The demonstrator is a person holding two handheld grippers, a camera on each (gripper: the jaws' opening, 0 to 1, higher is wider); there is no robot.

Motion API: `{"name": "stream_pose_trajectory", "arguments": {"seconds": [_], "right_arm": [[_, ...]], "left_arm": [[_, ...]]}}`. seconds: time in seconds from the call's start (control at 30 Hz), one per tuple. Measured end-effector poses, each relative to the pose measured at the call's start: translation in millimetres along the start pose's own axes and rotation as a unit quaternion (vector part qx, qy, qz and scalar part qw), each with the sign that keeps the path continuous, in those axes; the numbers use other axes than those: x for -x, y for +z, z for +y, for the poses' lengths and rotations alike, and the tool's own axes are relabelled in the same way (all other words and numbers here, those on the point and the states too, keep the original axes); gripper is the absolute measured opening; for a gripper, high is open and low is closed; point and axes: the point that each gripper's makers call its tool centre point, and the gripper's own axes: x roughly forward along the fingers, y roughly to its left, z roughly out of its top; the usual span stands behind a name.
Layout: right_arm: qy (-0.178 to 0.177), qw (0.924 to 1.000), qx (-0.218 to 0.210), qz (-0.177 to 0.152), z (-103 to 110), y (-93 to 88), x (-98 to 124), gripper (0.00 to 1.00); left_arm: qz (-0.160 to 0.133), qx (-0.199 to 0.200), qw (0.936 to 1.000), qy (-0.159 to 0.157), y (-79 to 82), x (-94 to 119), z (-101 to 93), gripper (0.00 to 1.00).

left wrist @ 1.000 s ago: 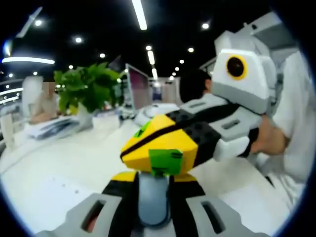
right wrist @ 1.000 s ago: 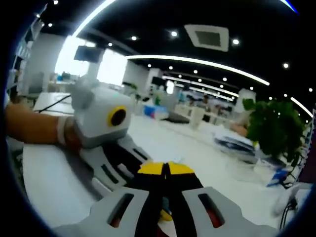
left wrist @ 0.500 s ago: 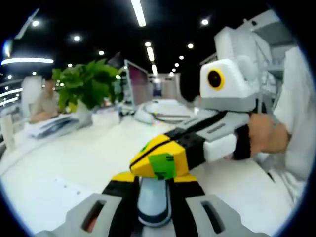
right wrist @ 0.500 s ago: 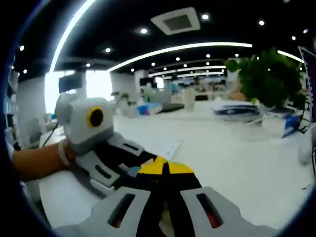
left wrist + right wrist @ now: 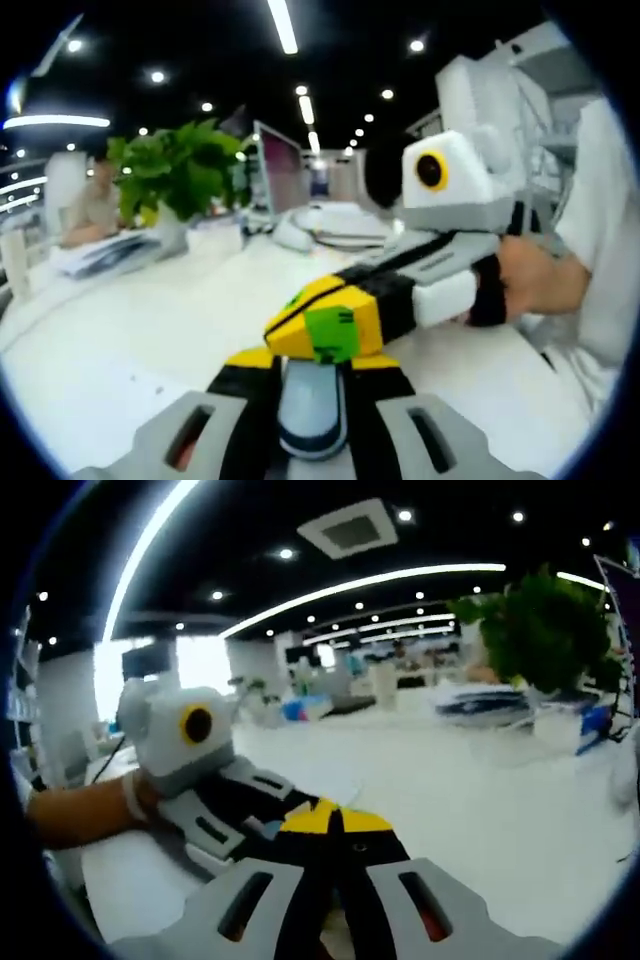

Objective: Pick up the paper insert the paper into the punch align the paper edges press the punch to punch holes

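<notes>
In the left gripper view, the left gripper (image 5: 312,362) rises from the bottom with its yellow-tipped jaws spread around a pale blue-grey rounded object (image 5: 311,405), probably the punch, though too blurred to be sure; whether the jaws actually press on it cannot be told. The right gripper (image 5: 318,322) comes in from the right, held by a hand (image 5: 535,278), and its yellow tip with a green patch lies directly over the left gripper's tips, jaws closed together with only a dark seam between them.

In the right gripper view, the right gripper's jaws likewise meet along a thin line, with nothing visible between them. The left gripper (image 5: 262,825) reaches in from the left, its tips tucked just beneath.

On the white tabletop (image 5: 480,810), a sheet of paper (image 5: 110,395) lies flat near the left edge of the left gripper view, white on white, with only a faint outline and a few small dark specks. A potted plant (image 5: 178,180) stands toward the far edge, and a stack of papers (image 5: 105,255) lies beside it.
</notes>
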Motion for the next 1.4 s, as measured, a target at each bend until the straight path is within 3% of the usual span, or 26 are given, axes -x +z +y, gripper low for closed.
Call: {"name": "stream_pose_trajectory", "arguments": {"seconds": [0.1,0.17,0.33,0.5,0.7,0.87,0.93,1.2,1.4], "right_arm": [[0.02,0.9995,-0.002,-0.026,9,19.1,2,0.03],[0.012,0.9994,0.031,-0.006,9,17.0,-1,0.03],[0.026,0.9965,0.079,-0.014,19,38.6,0,0.04],[0.021,0.9958,0.076,-0.047,-5,56.4,13,0.08],[0.017,0.9963,0.073,-0.042,-61,33.5,30,0.09],[0.024,0.9959,0.082,-0.029,-84,11.6,37,0.19],[0.013,0.9978,0.06,-0.024,-93,3.4,38,0.19],[0.017,0.9986,0.038,-0.032,-91,4.4,39,0.24],[0.006,0.999,0.041,-0.018,-91,-1.0,38,0.27]], "left_arm": [[0.0,0.0,1.0,0.0,-0.4,0,-0.5,0.26],[0.001,0.001,1.0,0.001,-0.7,0,-0.6,0.26],[-0.001,0.005,1.0,0.002,-0.4,0,0.7,0.26],[-0.001,0.005,1.0,0.002,-0.2,-1,1.0,0.26],[-0.003,0.007,1.0,0.002,1.0,-1,1.7,0.28],[-0.004,0.013,0.9999,0.007,1.1,-1,4.4,0.37],[-0.003,0.015,0.9998,0.011,1.0,-1,6.6,0.41],[-0.022,0.017,0.9995,0.017,11.7,4,11.0,0.5],[-0.066,0.035,0.9966,0.036,34.9,18,26.1,0.57]]}}
